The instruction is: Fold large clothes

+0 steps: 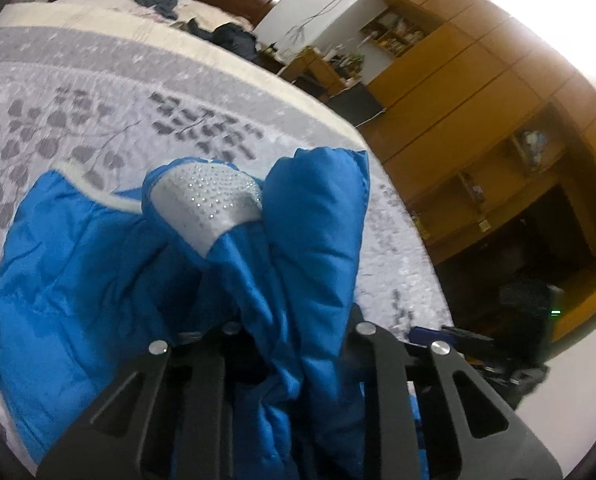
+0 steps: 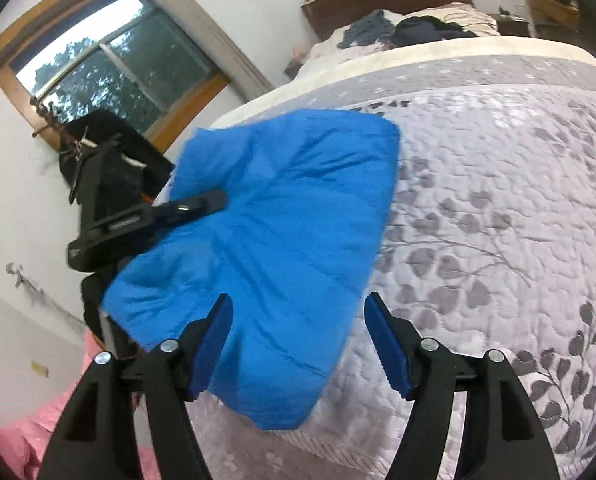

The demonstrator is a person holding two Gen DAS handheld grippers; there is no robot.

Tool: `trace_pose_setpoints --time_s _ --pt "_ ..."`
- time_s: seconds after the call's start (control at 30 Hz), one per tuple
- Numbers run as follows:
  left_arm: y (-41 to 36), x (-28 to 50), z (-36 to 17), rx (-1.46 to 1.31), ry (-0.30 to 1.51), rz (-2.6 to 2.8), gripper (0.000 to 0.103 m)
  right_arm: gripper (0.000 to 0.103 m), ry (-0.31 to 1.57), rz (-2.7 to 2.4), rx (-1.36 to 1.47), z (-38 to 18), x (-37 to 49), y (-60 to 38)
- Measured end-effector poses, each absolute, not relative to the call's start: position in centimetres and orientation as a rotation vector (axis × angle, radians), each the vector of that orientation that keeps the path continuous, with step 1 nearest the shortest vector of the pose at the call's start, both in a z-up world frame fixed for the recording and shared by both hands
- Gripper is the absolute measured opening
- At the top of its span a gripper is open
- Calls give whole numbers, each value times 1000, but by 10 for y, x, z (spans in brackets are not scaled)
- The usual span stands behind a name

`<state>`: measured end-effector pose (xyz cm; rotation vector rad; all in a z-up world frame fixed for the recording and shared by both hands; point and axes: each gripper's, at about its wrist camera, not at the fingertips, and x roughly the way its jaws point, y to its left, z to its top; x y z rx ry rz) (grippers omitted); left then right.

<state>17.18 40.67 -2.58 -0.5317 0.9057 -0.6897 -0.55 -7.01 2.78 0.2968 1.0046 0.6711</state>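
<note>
Left gripper (image 1: pixel 293 360) clamped a fold of the blue jacket (image 2: pixel 265 240), centre frame, on the grey bedspread (image 2: pixel 498 220). Right gripper (image 2: pixel 298 344) gaped wide, empty, lower centre.

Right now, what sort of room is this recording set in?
Most likely a home bedroom: a bed under a grey leaf-print quilt, wooden wardrobes along one wall, and a window. A blue jacket lies on the bed.
</note>
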Motion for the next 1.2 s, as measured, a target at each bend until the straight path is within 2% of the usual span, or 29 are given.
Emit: trace_pose_setpoints --time_s 0.23,0.4,0.57,0.77,0.93,1.1,1.2 --pt "413 136 27 -485 747 -812 17 69 999 674 314 27 10 -73" --pt "445 119 40 -502 685 -832 17 70 1000 704 294 27 8 -57" --pt "501 116 15 -622 680 -786 17 71 1011 731 267 29 8 -42" --pt "538 127 -51 -722 792 -724 17 73 1067 791 198 24 5 1" --pt "550 135 -81 -771 820 -741 21 74 1144 780 143 8 7 35" --pt "549 147 -98 -749 847 -735 31 77 1158 738 117 0 8 43" --pt "551 148 -108 -779 852 -740 32 77 1170 725 107 -8 9 47"
